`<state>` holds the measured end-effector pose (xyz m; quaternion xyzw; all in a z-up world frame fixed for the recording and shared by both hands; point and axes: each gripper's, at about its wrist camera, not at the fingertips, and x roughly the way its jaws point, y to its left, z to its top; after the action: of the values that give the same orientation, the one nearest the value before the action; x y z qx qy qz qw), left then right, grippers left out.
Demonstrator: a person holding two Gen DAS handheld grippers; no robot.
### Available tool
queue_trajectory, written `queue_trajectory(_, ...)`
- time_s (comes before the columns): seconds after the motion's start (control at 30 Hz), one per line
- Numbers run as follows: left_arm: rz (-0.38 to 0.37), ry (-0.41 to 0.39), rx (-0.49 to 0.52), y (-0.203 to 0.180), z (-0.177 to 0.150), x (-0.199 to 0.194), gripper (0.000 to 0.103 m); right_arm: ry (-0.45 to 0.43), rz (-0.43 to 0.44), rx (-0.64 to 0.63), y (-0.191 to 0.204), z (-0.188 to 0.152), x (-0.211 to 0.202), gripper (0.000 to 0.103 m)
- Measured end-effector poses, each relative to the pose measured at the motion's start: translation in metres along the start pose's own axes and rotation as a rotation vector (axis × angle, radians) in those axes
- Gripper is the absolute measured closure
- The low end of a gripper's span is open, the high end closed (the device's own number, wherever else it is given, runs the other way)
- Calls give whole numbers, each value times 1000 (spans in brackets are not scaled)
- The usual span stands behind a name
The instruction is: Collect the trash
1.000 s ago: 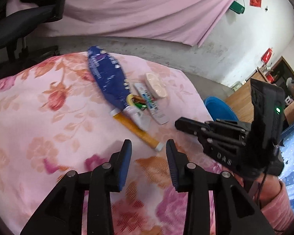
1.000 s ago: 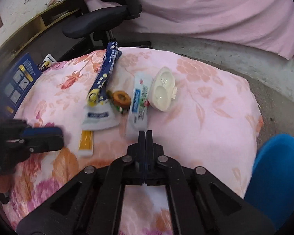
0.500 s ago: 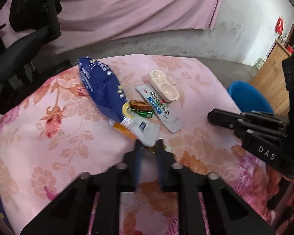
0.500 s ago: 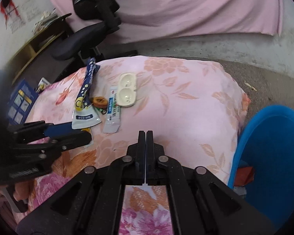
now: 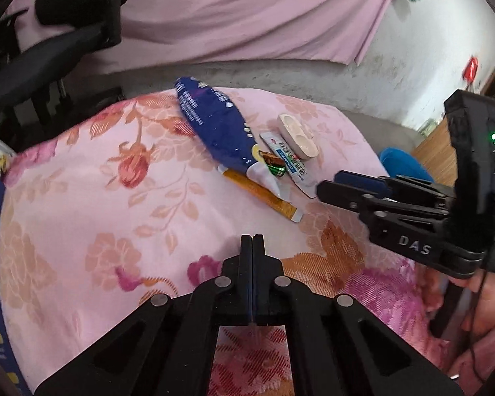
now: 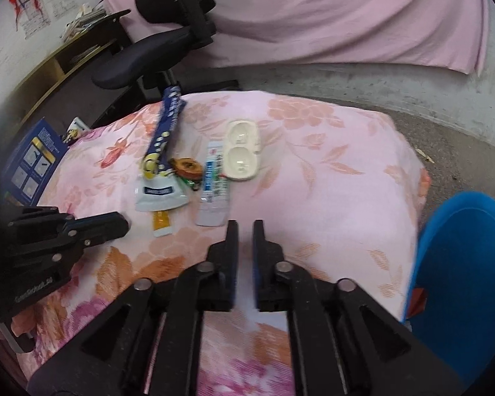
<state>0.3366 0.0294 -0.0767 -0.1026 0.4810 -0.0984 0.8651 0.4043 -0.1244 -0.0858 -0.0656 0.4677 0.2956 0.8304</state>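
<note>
The left gripper (image 5: 252,239) is hovering over the floral cloth (image 5: 82,204) with its jaws clenched together and nothing between them. The right gripper (image 6: 245,226) is hanging just short of the trash with its jaws slightly parted and empty; they have just been opening.

Only the right wrist view is showing the blue bin (image 6: 462,257) standing off the cloth's right edge with something red inside, and the blue box (image 6: 33,165) leaning at the left edge. Only the left wrist view is showing the person's hand (image 5: 478,293) gripping the right tool's handle, and a wooden cabinet (image 5: 435,151) far right.

The trash is lying in a tight cluster just ahead of both grippers: an orange sachet (image 5: 264,194) nearest, a white pouch (image 6: 160,194) overlapping it, a white tube (image 6: 213,194) beside that, a crumpled brown wrapper (image 6: 188,168) between them, then a cream two-well tray (image 6: 241,155) touching the tube's far end, and a long blue wrapper (image 5: 214,128) reaching toward the cloth's far edge.

Bare cloth is lying open to the right of the cluster, up to the edge by the bin. Beyond the far edge are sitting a black office chair (image 6: 155,49), concrete floor and a hanging pink sheet (image 6: 330,16)
</note>
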Motion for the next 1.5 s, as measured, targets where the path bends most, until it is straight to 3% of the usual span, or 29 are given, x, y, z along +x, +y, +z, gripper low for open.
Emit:
queue_trajectory(0.1,-17,-4,-31,7,-1,-5,103,-4,6,-17,8,7,6,41)
queue_trajectory(0.3,-42,-21,-100,22,8,-10,103,20,-17,-74,23,16,21,31)
queue_trajectory(0.47,-44,-28,-108,24,14,-11,103,36,-54,-113,28,18,29,31)
queue_trajectory(0.53,-44,-29,-96,22,16,-10,103,34,-70,-111,27,18,29,38)
queue_trajectory(0.6,-56,-33,-85,18,16,-10,94,32,-75,-107,24,17,27,51)
queue_trajectory(0.73,-100,-48,-74,9,18,-6,69,27,-70,-99,16,13,19,51)
queue_trajectory(0.77,-95,-48,-68,6,19,-4,65,25,-74,-98,13,11,16,51)
queue_trajectory(1.07,28,-20,-16,-19,30,21,65,6,-46,-64,-2,-16,-13,51)
queue_trajectory(1.33,203,15,112,-46,31,45,65,-39,-9,-4,-13,-35,-32,51)
queue_trajectory(1.5,235,13,112,-45,27,49,77,-55,1,10,-13,-37,-34,51)
